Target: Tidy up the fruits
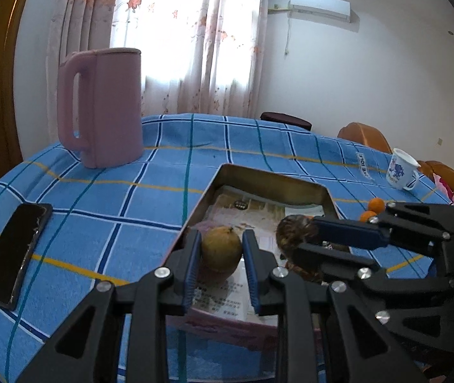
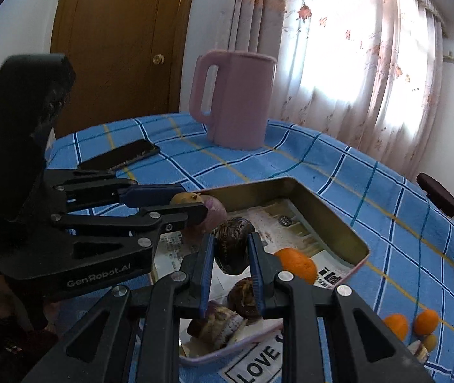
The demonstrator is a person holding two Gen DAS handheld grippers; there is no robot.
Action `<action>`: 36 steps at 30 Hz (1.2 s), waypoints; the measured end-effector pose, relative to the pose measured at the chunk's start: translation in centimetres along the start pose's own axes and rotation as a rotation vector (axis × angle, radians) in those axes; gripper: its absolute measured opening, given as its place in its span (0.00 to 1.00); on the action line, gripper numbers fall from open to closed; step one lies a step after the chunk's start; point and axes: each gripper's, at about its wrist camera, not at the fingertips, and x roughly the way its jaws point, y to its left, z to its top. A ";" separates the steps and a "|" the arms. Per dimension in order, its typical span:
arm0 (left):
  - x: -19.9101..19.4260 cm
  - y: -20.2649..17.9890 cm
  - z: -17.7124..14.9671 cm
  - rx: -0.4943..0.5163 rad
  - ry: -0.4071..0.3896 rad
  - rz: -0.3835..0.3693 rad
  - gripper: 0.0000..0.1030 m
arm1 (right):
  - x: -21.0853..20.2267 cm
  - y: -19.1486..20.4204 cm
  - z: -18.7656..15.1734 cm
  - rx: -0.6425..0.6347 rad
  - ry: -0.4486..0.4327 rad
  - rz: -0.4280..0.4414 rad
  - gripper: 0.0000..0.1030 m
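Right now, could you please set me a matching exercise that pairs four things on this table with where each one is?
Things:
1. yellow-green round fruit
2. dark brown wrinkled fruit
3. black flat phone
4. white floral mug

Places:
A. between the right hand-held gripper fingers
B. on the cloth, far right of the metal tray
C. between the left hand-held gripper fingers
D. on the cloth, left of the tray

Pairs: 1-C, 2-A, 3-D, 4-B

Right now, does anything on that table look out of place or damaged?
Yes: two small oranges lie loose on the tablecloth, outside the tray holding the other fruit. The phone near the edge looks cracked along its side.
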 end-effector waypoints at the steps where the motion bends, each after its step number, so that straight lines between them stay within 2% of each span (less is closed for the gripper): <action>1: 0.1 0.1 -0.1 -0.001 0.002 0.002 0.30 | 0.1 0.0 0.0 0.002 0.004 0.010 0.22; 2: 0.0 0.1 -0.1 -0.004 0.000 0.006 0.33 | 0.1 0.0 -0.1 0.010 0.001 -0.001 0.23; 4: -0.3 0.2 0.1 -0.006 -0.017 0.033 0.47 | -0.2 -0.2 -0.2 0.025 -0.008 -0.016 0.25; 5: -0.4 0.3 0.1 -0.006 -0.023 0.036 0.50 | -0.4 -0.3 -0.2 0.033 -0.013 -0.019 0.27; 7: -1.0 0.4 0.3 -0.021 -0.048 0.047 0.71 | -1.7 -1.1 -0.5 0.057 -0.037 -0.038 0.38; 9: -1.8 0.0 0.6 -0.024 -0.086 0.036 0.81 | -3.1 -1.9 -0.9 0.071 -0.054 -0.064 0.43; 11: -2.1 -0.8 0.8 -0.012 -0.101 0.033 0.86 | -4.9 -3.2 -1.8 0.087 -0.066 -0.114 0.45; 13: -2.2 -2.1 1.1 0.006 -0.106 0.004 0.91 | -6.6 -5.3 -2.9 0.122 -0.055 -0.189 0.56; 17: -1.8 -5.2 1.6 0.054 -0.102 -0.050 0.94 | -8.8 -10.1 -5.4 0.227 -0.014 -0.358 0.58; 19: -1.4 -6.9 1.9 0.083 -0.096 -0.078 0.97 | -9.1 -12.3 -6.4 0.280 0.019 -0.420 0.58; 21: -1.2 -8.6 2.2 0.111 -0.095 -0.093 0.97 | -9.2 -13.9 -7.2 0.326 0.044 -0.443 0.58; 27: 0.6 -12.1 2.8 0.172 -0.085 -0.102 0.98 | -7.7 -15.6 -8.3 0.403 0.116 -0.393 0.58; 33: 1.9 -13.8 2.8 0.189 -0.065 -0.108 0.98 | -5.8 -16.7 -9.3 0.459 0.186 -0.346 0.58; 35: 2.3 -14.3 2.7 0.202 -0.059 -0.106 0.98 | -5.6 -17.0 -9.4 0.474 0.194 -0.331 0.53; 36: 2.5 -14.5 2.7 0.203 -0.054 -0.108 0.98 | -5.4 -17.1 -9.5 0.478 0.201 -0.317 0.45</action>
